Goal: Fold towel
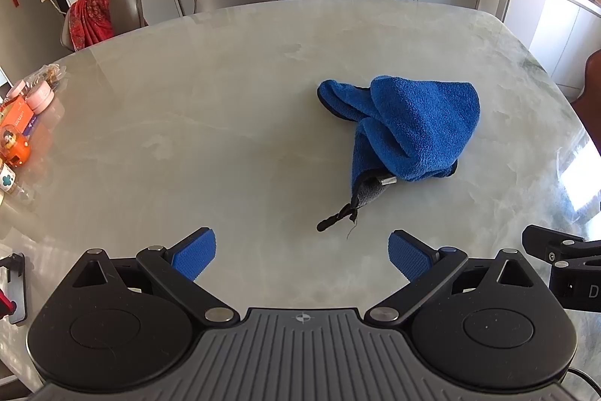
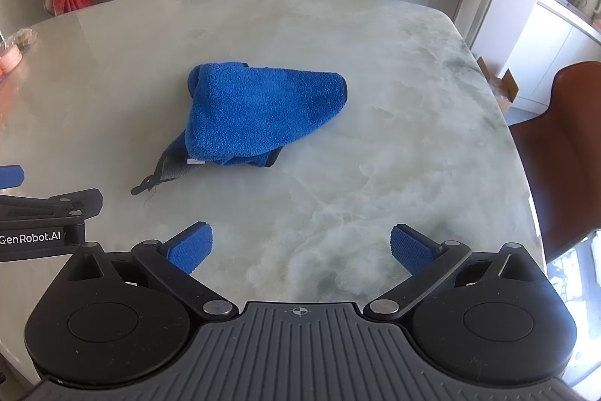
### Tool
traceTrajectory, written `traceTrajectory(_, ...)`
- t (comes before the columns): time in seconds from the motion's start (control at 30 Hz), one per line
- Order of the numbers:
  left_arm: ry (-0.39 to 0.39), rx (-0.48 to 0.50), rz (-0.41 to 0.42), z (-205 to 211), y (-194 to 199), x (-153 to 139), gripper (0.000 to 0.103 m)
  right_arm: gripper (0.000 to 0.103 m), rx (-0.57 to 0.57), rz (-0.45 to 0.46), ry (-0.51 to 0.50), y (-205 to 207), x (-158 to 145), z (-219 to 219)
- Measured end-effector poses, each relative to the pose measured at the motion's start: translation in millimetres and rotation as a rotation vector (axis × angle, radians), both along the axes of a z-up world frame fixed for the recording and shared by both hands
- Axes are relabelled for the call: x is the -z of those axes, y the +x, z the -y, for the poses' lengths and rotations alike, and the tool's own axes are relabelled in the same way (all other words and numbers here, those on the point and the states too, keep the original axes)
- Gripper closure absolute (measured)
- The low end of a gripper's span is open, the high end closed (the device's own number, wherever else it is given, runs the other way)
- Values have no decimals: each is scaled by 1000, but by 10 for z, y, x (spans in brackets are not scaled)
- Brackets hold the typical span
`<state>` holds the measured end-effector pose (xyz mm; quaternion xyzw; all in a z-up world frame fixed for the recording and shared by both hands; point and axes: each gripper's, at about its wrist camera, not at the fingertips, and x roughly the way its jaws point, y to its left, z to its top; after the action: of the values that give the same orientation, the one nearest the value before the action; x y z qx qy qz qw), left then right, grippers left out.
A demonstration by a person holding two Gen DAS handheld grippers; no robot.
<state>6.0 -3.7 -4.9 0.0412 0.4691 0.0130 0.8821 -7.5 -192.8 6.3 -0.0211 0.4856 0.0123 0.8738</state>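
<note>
My left gripper (image 1: 302, 256) and right gripper (image 2: 300, 250) both hover with blue pads spread wide, holding nothing. The crumpled blue terry towel (image 1: 409, 126) lies bunched on the pale marble table (image 1: 188, 138), at one o'clock from the left, eleven o'clock from the right; its folds hide the corners, and only a black hanging loop (image 1: 336, 217) trails out.

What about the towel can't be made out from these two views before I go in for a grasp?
- Blue towel: its corners and edges are buried in its own crumpled folds, both views.
- White tag: print too small to read.
- Underside against the table: hidden by the towel.
- Left gripper and right gripper, both open: fingertips only.
</note>
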Motion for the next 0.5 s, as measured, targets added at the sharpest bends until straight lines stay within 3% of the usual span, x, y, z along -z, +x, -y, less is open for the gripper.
traceTrajectory(0.5,7,5,-20,26,41,42,2,1,-1,-23,-4,32,55,7)
